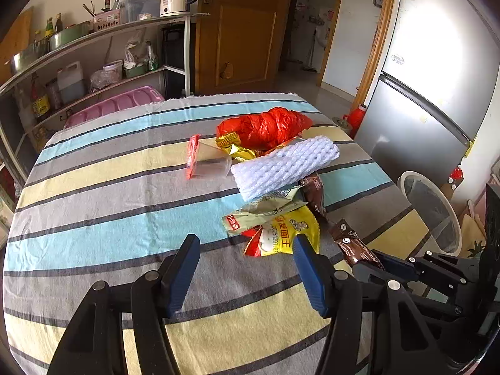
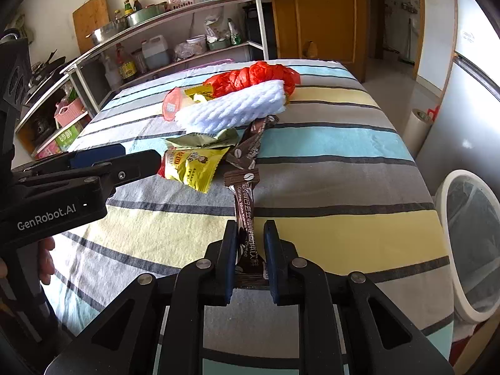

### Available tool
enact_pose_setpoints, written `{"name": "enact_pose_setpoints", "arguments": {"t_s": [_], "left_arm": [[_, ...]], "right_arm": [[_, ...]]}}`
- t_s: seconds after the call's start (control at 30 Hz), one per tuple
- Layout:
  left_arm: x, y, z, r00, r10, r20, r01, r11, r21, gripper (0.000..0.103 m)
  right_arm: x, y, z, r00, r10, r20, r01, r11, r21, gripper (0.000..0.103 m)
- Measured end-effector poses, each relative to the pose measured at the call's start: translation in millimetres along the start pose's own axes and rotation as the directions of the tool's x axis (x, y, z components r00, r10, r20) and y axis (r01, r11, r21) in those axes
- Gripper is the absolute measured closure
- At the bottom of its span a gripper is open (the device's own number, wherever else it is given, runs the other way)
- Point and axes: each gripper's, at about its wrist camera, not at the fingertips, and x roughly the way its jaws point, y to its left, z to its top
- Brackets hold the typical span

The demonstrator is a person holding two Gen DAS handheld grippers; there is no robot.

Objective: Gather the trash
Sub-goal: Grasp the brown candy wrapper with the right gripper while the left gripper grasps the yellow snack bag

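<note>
The brown coffee sachet [image 2: 247,215] is lying near the desk's [image 2: 343,231] right edge, its near end sitting between the narrowed jaws of the right hand-held gripper [image 2: 248,253]; the pads appear to be pinching it, so the pick-up step seems to be in hand; the rest of the litter is lying further in toward the middle: a yellow snack wrapper [image 1: 281,234], a green wrapper [image 1: 268,206], a second brown sachet [image 2: 253,143], white foam netting [image 1: 287,165] resting across them, and a red plastic bag [image 1: 265,128] toward the far edge; the left hand-held gripper [image 1: 245,247] is hanging half open just short of the yellow snack wrapper, holding nothing; a white bin [image 2: 472,243] is standing on the floor beside the right edge; the next move is probably calling for lifting the sachet clear and carrying it over that edge to the bin.
</note>
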Motion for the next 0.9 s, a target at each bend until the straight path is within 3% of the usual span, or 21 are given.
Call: {"name": "enact_pose_setpoints", "arguments": {"t_s": [0.2,0.57,0.63,0.73,0.9], "left_arm": [[19.4,-14.8,6.5,1.000,-0.005,-0.027,0.006,0.998,0.062,0.042],[20.8,-48.5,-5.9,0.986,-0.137,-0.098,0.151,0.978,0.147,0.042],[13.2,-51.4,-5.8,0.990,-0.121,-0.069,0.132,0.975,0.180,0.042],[11.2,-49.7,1.1,0.999,-0.038,-0.021,0.042,0.976,0.215,0.042],[34.2,-51.4,8.8,0.997,-0.024,-0.080,0.046,0.960,0.276,0.042]], "right_arm": [[-5.6,-16.4,-2.0,1.000,-0.025,0.007,0.025,0.999,0.037,0.085],[-15.1,-39.1,-2.8,0.999,-0.048,0.020,0.046,0.995,0.089,0.085],[-16.8,-41.4,-2.5,0.998,-0.050,0.022,0.048,0.994,0.095,0.085],[-16.9,-43.7,-1.9,0.998,-0.052,0.021,0.050,0.994,0.101,0.085],[-15.7,-44.8,-2.9,0.998,-0.053,0.013,0.052,0.993,0.102,0.085]]}}
